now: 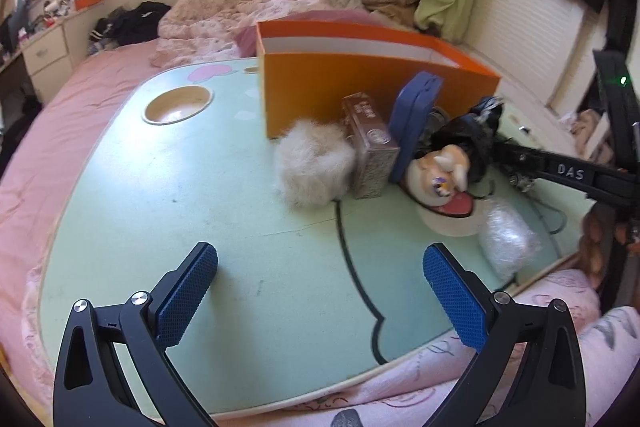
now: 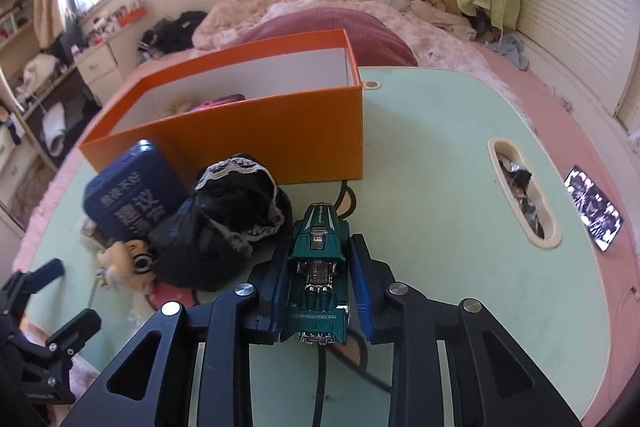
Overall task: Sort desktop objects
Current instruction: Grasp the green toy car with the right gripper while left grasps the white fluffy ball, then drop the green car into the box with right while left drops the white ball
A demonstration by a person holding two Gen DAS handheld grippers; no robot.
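The right gripper (image 2: 319, 277) has its jaws pinching a teal toy car (image 2: 319, 277) by the flanks, nose pointing away toward the orange box (image 2: 256, 135); the car seems lifted just clear of the green worktop (image 2: 440, 187), though this view is too steep to be sure. The left gripper (image 1: 320, 291) hangs over bare worktop with its jaws spread wide, holding nothing.

The car looks like die-cast metal and plastic — small, rigid, fairly light, with smooth painted sides that could slip between the pads if the squeeze eases. The sides are the sensible place to hold it; the chrome engine parts on top look finer and less safe to press. Its wheels would let it roll if set down on a slope.

The rest of the heap beside the box will handle differently: the white fluffy ball (image 1: 316, 167) and the black lace-trimmed cloth (image 2: 236, 219) are soft and will collapse under the jaws, so a deep bite into the bulk suits them. The blue case (image 2: 132, 191) and the brown printed box (image 1: 370, 143) are stiff and best taken across a narrow edge. A small plush figure (image 1: 440, 171) lies among them.

Readable writing: "ANSWERRACING" on the car's tail, "DAS" on the right gripper's body as seen from the left wrist, and white Chinese characters on the blue case.
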